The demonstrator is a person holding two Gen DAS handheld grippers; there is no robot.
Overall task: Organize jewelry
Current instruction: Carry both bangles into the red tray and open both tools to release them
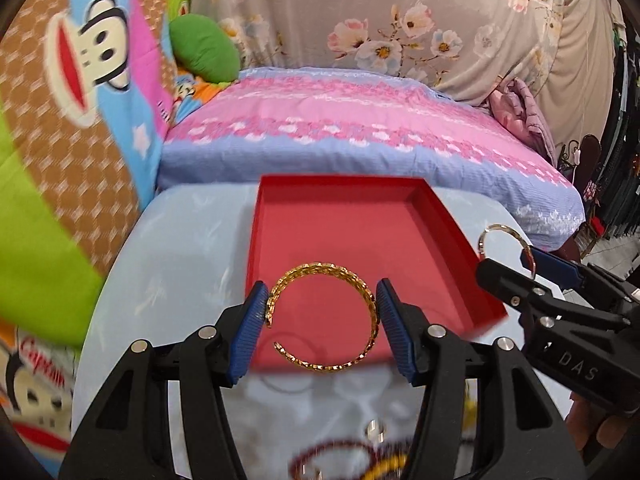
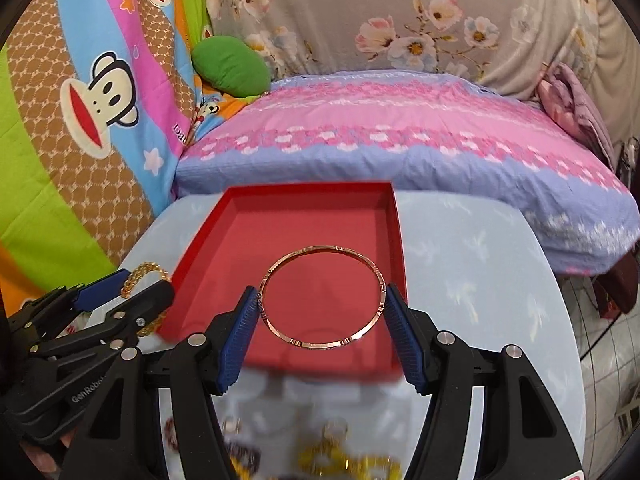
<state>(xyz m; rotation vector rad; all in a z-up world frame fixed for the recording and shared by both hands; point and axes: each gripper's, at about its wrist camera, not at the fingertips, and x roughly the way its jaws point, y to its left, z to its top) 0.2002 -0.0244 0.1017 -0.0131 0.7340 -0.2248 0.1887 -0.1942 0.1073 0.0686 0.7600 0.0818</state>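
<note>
My left gripper is shut on an open gold cuff bracelet, held flat above the near edge of a shallow red tray. My right gripper is shut on a thin rose-gold bangle, held above the near part of the same tray. The right gripper with its bangle shows at the right of the left wrist view. The left gripper with its cuff shows at the lower left of the right wrist view. The tray looks bare inside.
The tray sits on a round pale-blue table. More jewelry lies blurred at the table's near edge. A pink and lilac bed stands right behind the table, with a green cushion and cartoon bedding at left.
</note>
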